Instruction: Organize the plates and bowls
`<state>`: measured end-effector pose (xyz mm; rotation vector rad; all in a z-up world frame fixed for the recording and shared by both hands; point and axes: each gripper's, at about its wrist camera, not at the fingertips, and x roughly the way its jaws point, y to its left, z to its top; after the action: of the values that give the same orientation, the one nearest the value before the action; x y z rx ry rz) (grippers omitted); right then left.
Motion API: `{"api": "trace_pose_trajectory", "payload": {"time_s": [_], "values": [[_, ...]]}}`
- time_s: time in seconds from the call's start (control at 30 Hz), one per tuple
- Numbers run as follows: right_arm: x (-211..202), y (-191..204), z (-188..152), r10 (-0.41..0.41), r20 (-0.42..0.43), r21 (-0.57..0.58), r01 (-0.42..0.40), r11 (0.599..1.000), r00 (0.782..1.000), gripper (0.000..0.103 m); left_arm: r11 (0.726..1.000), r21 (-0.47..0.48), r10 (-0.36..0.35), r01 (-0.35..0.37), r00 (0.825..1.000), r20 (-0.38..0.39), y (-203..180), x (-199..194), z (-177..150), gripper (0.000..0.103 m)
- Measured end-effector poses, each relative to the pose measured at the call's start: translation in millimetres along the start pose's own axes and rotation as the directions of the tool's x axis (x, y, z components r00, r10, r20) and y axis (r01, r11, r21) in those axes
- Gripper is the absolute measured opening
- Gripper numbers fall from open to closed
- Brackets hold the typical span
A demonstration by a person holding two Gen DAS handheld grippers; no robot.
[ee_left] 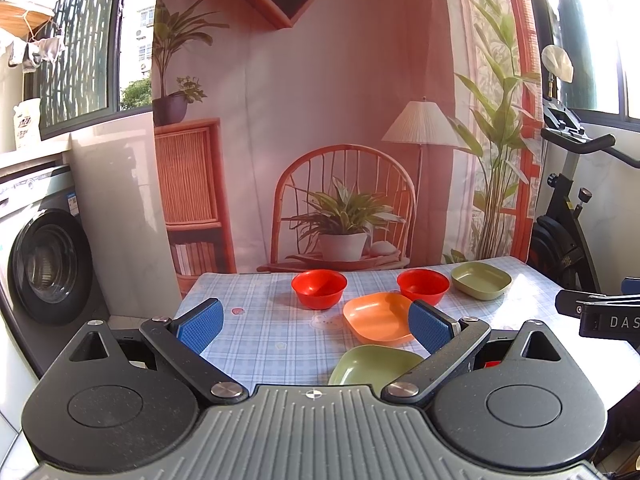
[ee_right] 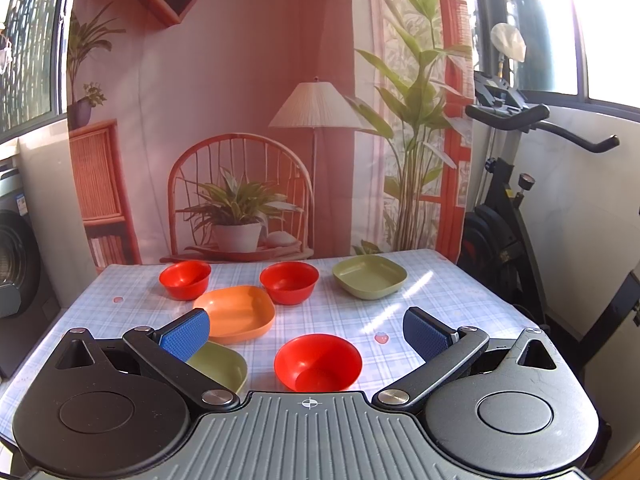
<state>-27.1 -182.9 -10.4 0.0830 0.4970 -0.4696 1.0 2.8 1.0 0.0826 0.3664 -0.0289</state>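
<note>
On the plaid-clothed table [ee_right: 440, 300] stand three red bowls: one far left [ee_right: 185, 279], one far middle [ee_right: 289, 281], one near [ee_right: 318, 362]. An orange square plate [ee_right: 236, 312] lies mid-table, a green plate [ee_right: 370, 276] far right, another green plate [ee_right: 220, 366] near left. My right gripper [ee_right: 306, 330] is open and empty above the near red bowl. My left gripper [ee_left: 318, 322] is open and empty, with the orange plate [ee_left: 378, 316], near green plate [ee_left: 372, 364] and two red bowls [ee_left: 319, 288] [ee_left: 423, 286] ahead. The far green plate [ee_left: 481, 280] shows too.
A printed backdrop [ee_left: 320, 120] hangs behind the table. A washing machine [ee_left: 44, 260] stands to the left, an exercise bike [ee_right: 520, 200] to the right. The right gripper's body [ee_left: 600, 312] shows at the right edge of the left wrist view.
</note>
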Motion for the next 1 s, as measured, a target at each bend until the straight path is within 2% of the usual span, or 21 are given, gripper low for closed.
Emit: {"api": "trace_pose_trajectory", "payload": {"time_s": [1.0], "values": [[3.8, 0.2, -2.3, 0.000, -0.008, 0.001, 0.000, 1.000, 1.000, 0.103, 1.000, -0.003, 0.000, 0.000, 1.000, -0.004, 0.5, 0.7, -1.1, 0.100]]}}
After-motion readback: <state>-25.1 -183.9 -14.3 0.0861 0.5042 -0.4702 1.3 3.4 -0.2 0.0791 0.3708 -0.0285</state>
